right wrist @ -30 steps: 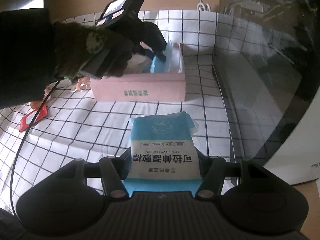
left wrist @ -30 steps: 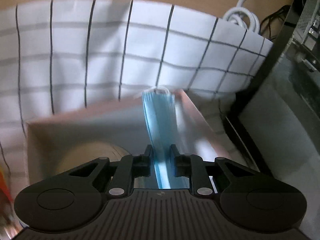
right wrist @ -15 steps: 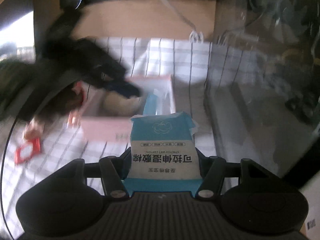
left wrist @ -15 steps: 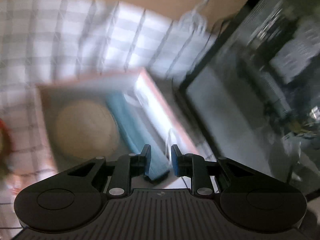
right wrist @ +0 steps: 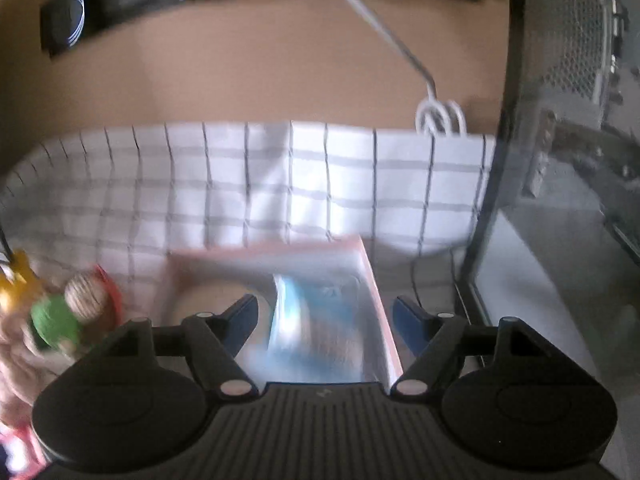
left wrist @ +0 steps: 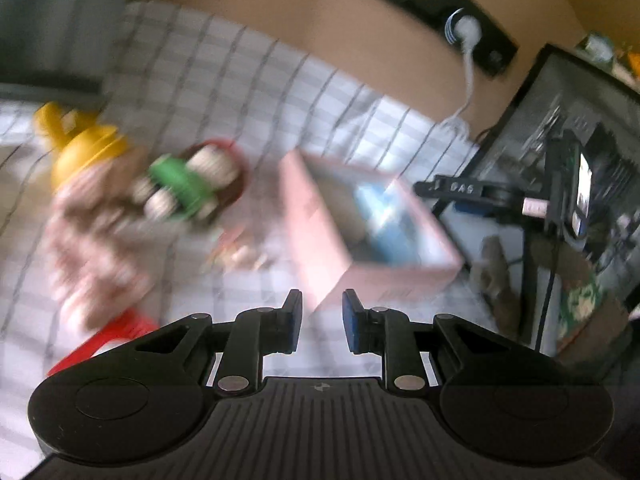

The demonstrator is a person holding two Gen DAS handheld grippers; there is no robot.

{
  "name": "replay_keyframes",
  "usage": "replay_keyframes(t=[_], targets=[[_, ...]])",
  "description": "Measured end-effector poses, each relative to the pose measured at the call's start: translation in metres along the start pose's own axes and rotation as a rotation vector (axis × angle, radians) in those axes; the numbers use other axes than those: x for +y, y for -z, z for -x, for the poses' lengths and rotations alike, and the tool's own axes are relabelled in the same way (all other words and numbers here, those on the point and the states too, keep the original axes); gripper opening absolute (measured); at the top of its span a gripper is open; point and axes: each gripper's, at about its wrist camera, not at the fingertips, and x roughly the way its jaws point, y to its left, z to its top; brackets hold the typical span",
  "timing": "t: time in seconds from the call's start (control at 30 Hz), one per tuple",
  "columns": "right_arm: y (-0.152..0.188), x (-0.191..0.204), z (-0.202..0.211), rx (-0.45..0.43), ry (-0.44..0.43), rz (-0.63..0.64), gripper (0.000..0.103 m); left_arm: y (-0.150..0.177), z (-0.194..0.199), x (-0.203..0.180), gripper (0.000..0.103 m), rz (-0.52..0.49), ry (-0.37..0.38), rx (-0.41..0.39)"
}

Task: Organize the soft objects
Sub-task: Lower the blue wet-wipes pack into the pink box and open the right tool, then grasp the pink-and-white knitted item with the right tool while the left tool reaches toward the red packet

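Below right gripper (right wrist: 324, 320) | jaws opening | blue pack (right wrist: 308, 328) in pink box (right wrist: 376, 284)

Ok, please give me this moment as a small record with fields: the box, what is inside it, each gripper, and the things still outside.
box: pink box, open top, on the checked cloth
inside: blue packs and a beige round item; blurred
left gripper: jaws slightly apart, nothing between them
right gripper: above the box, jaws opening, pads pressing on nothing
outside: plush toy with green part, yellow item, beside the box
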Motion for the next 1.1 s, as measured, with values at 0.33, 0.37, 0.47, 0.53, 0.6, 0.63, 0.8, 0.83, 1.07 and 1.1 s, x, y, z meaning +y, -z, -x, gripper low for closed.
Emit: replay_keyframes(t=[0.33, 0.37, 0.47, 0.53, 0.6, 0.63, 0.8, 0.83, 1.07, 1.1], targets=[[0.067, 0.066, 0.058, -0.033, -0.117, 0.227, 0.075, 0.027, 0.054, 0.093, 0.024, 0.113, -0.298, -0.002], [0.07, 0.078, 0.061, 0.002, -0.184, 0.235, 0.075, 0.027, 0.06, 0.105, 0.024, 0.145, -0.325, -0.006], [0.082, 0.115, 0.068, 0.085, -0.357, 0.264, 0.075, 0.025, 0.072, 0.133, 0.024, 0.23, -0.371, -0.027], [0.094, 0.148, 0.073, 0.1, -0.444, 0.33, 0.075, 0.021, 0.082, 0.143, 0.024, 0.237, -0.361, -0.038], [0.101, 0.178, 0.076, 0.073, -0.481, 0.405, 0.075, 0.017, 0.087, 0.147, 0.024, 0.208, -0.333, -0.033], [0.101, 0.191, 0.075, 0.05, -0.482, 0.434, 0.075, 0.015, 0.088, 0.148, 0.024, 0.184, -0.313, -0.02], [0.071, 0.226, 0.049, 0.034, -0.486, 0.374, 0.075, 0.017, 0.099, 0.146, 0.024, 0.123, -0.257, 0.024], [0.066, 0.231, 0.042, 0.035, -0.486, 0.358, 0.075, 0.02, 0.1, 0.147, 0.024, 0.124, -0.253, 0.027], [0.059, 0.311, 0.001, 0.064, -0.474, 0.405, 0.074, 0.031, 0.118, 0.161, 0.024, 0.095, -0.256, 0.068], [0.061, 0.322, -0.009, 0.089, -0.442, 0.41, 0.074, 0.033, 0.12, 0.163, 0.024, 0.088, -0.258, 0.074]])
